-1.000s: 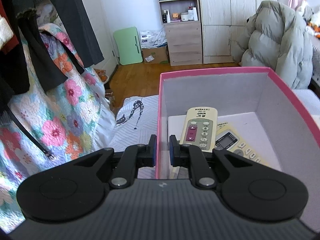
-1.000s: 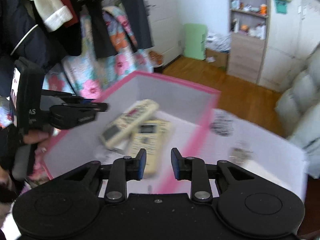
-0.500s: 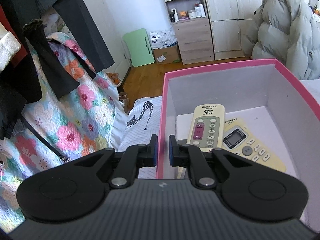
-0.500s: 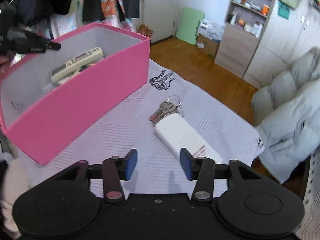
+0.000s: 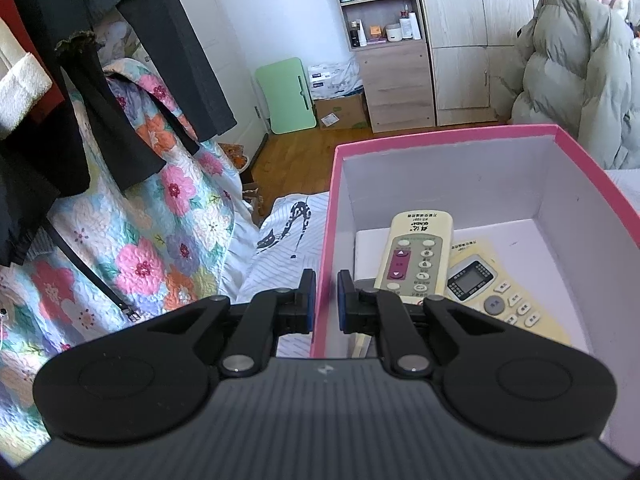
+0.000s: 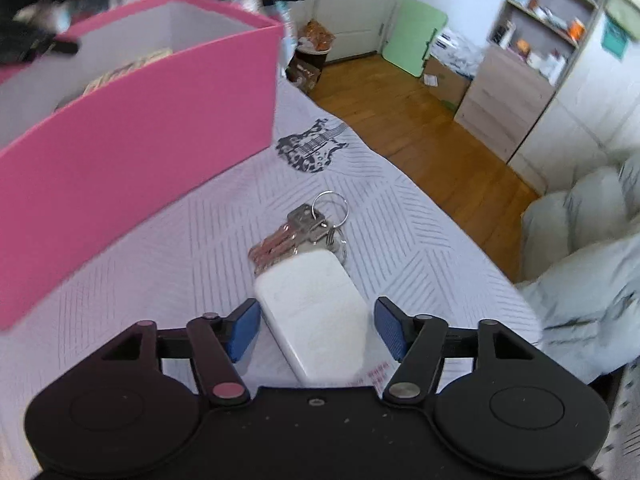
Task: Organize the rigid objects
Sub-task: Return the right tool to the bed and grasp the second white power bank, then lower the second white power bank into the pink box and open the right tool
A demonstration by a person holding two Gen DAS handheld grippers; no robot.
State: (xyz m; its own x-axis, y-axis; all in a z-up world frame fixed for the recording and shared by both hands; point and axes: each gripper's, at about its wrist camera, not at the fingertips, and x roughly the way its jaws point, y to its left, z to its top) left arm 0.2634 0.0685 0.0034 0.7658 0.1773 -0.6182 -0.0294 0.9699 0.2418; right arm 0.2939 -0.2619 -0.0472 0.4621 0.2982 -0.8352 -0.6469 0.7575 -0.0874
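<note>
My left gripper (image 5: 326, 304) is shut on the near left wall of the pink box (image 5: 440, 133), one finger outside and one inside. Inside the box lie a cream remote (image 5: 416, 256) and a yellow remote (image 5: 496, 292) on a white slab. In the right wrist view the pink box (image 6: 132, 152) stands at the left on the bed. My right gripper (image 6: 316, 330) is open, its fingers on either side of a white rectangular block (image 6: 316, 312). A bunch of keys (image 6: 300, 228) lies just beyond the block, touching its far end.
A white bedsheet with a guitar print (image 6: 312, 152) covers the bed. A floral quilt (image 5: 132, 240) and dark hanging clothes (image 5: 100, 92) are at the left. A grey-green puffy coat (image 5: 576, 80) lies at the right. The wooden floor (image 6: 420, 128) and cabinets are beyond.
My right gripper swung away from the box to the white block, came down over it and opened wider. My left gripper stays shut on the box wall; its view shifted slightly.
</note>
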